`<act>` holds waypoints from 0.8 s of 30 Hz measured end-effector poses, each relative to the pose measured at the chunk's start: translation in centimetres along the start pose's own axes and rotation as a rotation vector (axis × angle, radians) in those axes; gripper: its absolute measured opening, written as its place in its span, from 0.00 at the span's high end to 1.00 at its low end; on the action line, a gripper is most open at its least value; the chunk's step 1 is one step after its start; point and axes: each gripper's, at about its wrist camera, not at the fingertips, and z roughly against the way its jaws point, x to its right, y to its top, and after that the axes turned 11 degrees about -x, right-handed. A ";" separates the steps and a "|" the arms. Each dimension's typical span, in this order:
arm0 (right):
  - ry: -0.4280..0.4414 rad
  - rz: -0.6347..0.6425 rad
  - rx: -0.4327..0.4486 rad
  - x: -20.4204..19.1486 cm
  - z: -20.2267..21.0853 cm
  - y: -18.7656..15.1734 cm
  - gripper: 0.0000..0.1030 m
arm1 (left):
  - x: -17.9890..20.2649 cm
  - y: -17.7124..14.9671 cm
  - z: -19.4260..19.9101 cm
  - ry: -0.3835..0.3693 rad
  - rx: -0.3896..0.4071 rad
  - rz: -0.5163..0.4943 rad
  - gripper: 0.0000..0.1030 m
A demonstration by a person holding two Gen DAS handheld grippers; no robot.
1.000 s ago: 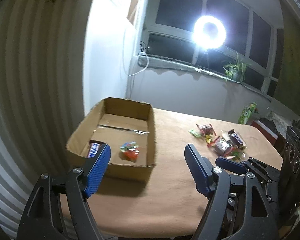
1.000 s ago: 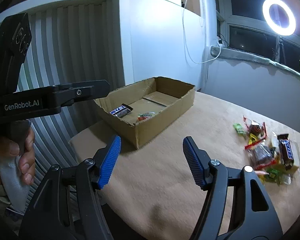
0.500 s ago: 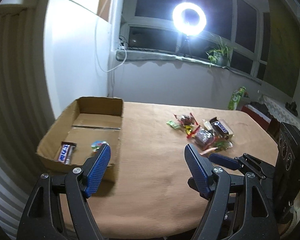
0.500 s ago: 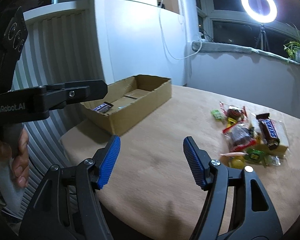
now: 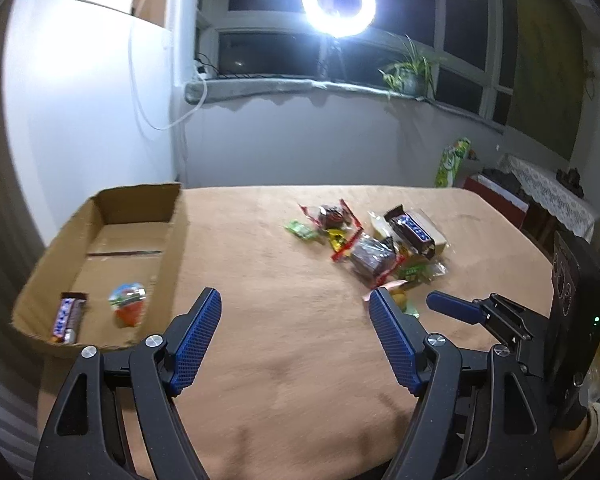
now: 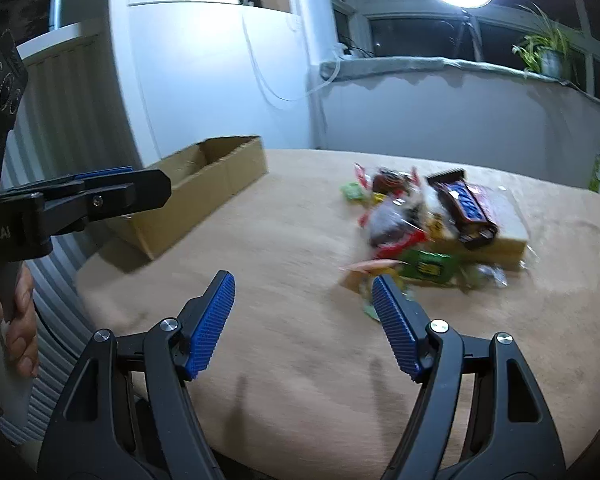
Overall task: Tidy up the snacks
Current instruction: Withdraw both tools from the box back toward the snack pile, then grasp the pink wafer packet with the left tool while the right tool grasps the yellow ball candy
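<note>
I find the bench (image 5: 300, 360), under a tan cloth, filling both views, with a ring light (image 5: 339, 3) glaring from the window behind and a potted plant (image 5: 410, 74) on the sill. The cardboard box (image 5: 172, 248) sits at the bench's left edge; inside it lie a chocolate bar (image 5: 69, 317) and, just beside it, a small round snack pack (image 5: 128, 306). The snack pile (image 6: 424, 232) lies well apart from the box, toward the right, topped by a dark wrapped bar (image 6: 462, 208). My left tongs (image 5: 294, 338) are spread and hold nothing, above bare cloth between box and pile. My right tongs (image 6: 302, 320) are likewise spread and hold nothing, their right finger (image 6: 396, 330) overlapping the pile's near edge in view. Nothing stands between them and the snacks. Against half a second ago, both views have swung right and closer: the pile looms larger and the box has slid leftward.
</note>
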 end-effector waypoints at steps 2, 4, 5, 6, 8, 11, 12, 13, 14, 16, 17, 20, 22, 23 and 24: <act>-0.008 -0.015 -0.012 0.9 -0.4 -0.3 0.28 | 0.6 0.3 -0.8 -0.009 -0.012 -0.015 0.26; -0.018 -0.030 -0.025 1.8 -0.7 -0.6 0.28 | 1.3 0.7 -1.6 -0.017 -0.024 -0.036 0.26; -0.025 -0.037 -0.030 2.1 -0.9 -0.7 0.28 | 1.7 0.9 -2.1 -0.023 -0.029 -0.050 0.26; -0.031 -0.041 -0.033 2.4 -1.0 -0.8 0.28 | 2.0 1.1 -2.5 -0.027 -0.033 -0.061 0.26; -0.045 -0.045 -0.041 2.9 -1.3 -1.0 0.28 | 2.6 1.5 -3.6 -0.043 -0.049 -0.086 0.26; -0.087 -0.030 -0.049 3.4 -1.9 -1.0 0.28 | 3.5 2.1 -5.4 -0.083 -0.081 -0.128 0.26; -0.102 -0.020 -0.052 3.4 -2.1 -1.0 0.28 | 3.8 2.2 -5.9 -0.097 -0.093 -0.139 0.26; -0.108 -0.015 -0.055 3.5 -2.2 -1.1 0.28 | 4.2 2.3 -6.6 -0.111 -0.107 -0.153 0.26; -0.113 -0.012 -0.059 3.6 -2.4 -1.2 0.28 | 4.5 2.3 -7.2 -0.122 -0.119 -0.168 0.26; -0.113 -0.009 -0.070 3.8 -2.8 -1.1 0.28 | 5.0 2.5 -8.4 -0.139 -0.137 -0.186 0.26; -0.115 -0.006 -0.073 3.9 -3.0 -1.1 0.28 | 5.2 2.5 -8.8 -0.150 -0.145 -0.188 0.26; -0.124 0.014 -0.083 3.8 -3.5 -1.1 0.28 | 5.4 2.7 -10.1 -0.187 -0.169 -0.199 0.33; -0.129 0.033 -0.085 3.5 -3.8 -1.1 0.33 | 5.5 2.7 -10.7 -0.208 -0.187 -0.210 0.40; -0.131 0.040 -0.087 3.4 -3.9 -1.0 0.35 | 5.4 2.7 -11.0 -0.214 -0.196 -0.211 0.43; -0.134 0.051 -0.090 3.1 -4.1 -0.9 0.38 | 5.4 2.7 -11.3 -0.221 -0.205 -0.209 0.45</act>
